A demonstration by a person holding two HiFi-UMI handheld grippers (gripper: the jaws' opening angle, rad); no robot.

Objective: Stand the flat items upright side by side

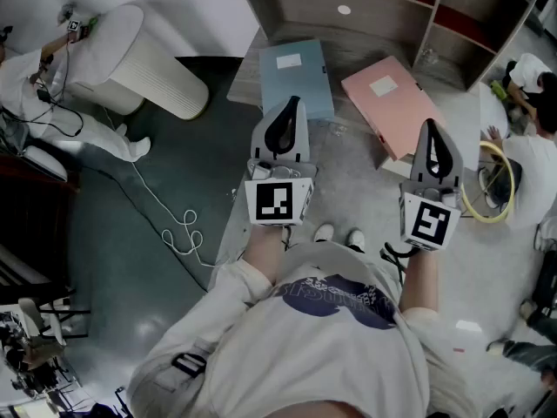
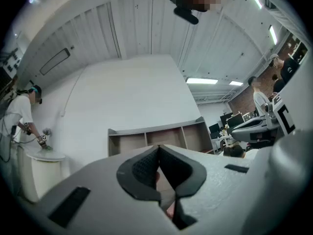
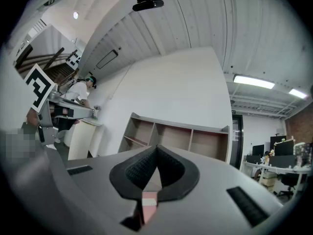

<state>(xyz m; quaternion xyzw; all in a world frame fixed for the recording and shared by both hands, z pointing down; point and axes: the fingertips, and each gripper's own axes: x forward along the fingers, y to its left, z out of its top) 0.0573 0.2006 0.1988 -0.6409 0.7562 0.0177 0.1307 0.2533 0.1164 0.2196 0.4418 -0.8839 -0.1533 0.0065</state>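
Note:
Two flat file boxes lie on the grey floor in front of a low wooden shelf unit: a light blue box and a pink box, each with a white label. My left gripper hovers over the near end of the blue box, jaws shut and empty. Held over the near edge of the pink box, my right gripper is also shut with nothing in it. In the left gripper view the closed left gripper faces the shelf unit. The right gripper likewise faces the shelf unit.
A white ribbed cylinder lies at the left with a person beside it. A white cable loops over the dark floor. A yellow ring and seated people are at the right. My shoes stand behind the boxes.

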